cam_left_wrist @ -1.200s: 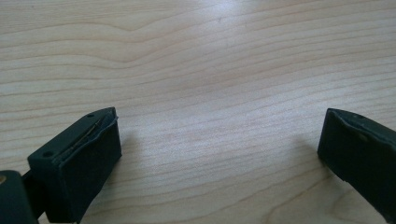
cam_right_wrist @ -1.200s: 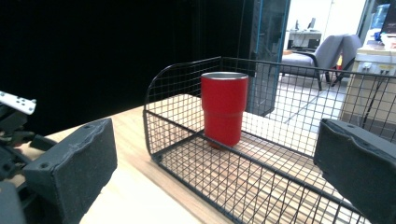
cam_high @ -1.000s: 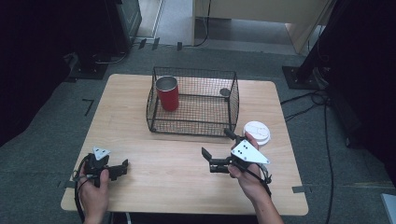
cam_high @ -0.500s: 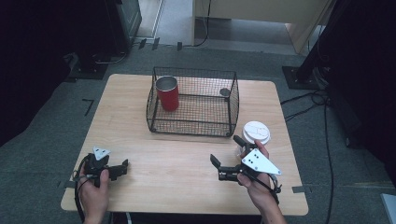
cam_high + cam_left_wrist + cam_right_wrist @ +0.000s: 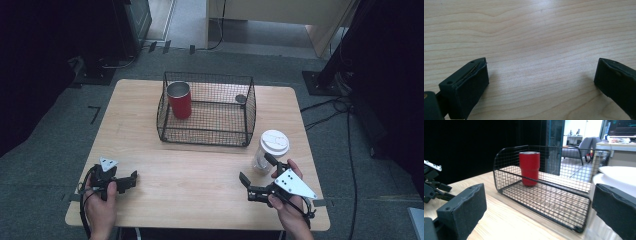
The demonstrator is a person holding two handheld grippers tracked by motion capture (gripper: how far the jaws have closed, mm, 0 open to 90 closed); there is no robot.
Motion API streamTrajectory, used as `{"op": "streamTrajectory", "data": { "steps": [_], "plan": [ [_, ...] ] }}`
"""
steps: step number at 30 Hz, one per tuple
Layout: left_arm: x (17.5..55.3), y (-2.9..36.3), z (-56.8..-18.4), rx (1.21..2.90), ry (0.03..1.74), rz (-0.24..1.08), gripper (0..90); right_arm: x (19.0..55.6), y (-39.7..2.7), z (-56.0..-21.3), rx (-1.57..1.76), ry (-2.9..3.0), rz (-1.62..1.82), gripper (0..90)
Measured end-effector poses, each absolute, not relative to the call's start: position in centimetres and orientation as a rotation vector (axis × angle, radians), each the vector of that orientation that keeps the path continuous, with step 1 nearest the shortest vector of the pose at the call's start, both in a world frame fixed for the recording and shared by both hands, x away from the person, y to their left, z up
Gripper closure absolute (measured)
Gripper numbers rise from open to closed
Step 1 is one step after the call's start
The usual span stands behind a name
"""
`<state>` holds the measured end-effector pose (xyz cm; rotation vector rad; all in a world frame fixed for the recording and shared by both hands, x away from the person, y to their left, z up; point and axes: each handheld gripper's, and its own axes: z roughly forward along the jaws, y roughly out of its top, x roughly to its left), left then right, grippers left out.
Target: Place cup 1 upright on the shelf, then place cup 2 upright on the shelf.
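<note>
Evidently the right gripper (image 5: 257, 175) is lining up on the white-lidded cup (image 5: 272, 148), which is standing upright on the worktop (image 5: 200, 170) just in front of the wire basket's (image 5: 207, 107) right corner. Its jaws are spreading wide, one tip lying close beside the cup's near side and the other reaching out over bare wood, probably so the cup's body can pass between them; nothing is being held. In the right gripper view the cup's lid (image 5: 621, 176) is looming at the right edge just behind the right jaw. The left gripper (image 5: 125, 181) is resting low over the near left corner with its jaws also parting over plain wood, seemingly keeping out of the way. A red tumbler (image 5: 179, 99) is sitting inside the basket's back left corner.
</note>
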<state>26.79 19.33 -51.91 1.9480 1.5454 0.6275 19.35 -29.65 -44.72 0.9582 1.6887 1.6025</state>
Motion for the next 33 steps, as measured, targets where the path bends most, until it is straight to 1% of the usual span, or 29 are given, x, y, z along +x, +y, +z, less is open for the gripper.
{"op": "streamTrajectory", "data": {
  "steps": [11, 33],
  "plan": [
    [26.8, 19.3, -51.9, 1.948, 1.546, 0.627, 0.0, 18.6, -32.5, -45.2, 1.026, 1.638, 1.56, 0.0],
    [26.8, 19.3, -51.9, 1.948, 1.546, 0.627, 0.0, 19.6, -34.9, -46.4, 1.119, 1.599, 1.5, 0.0]
  ]
}}
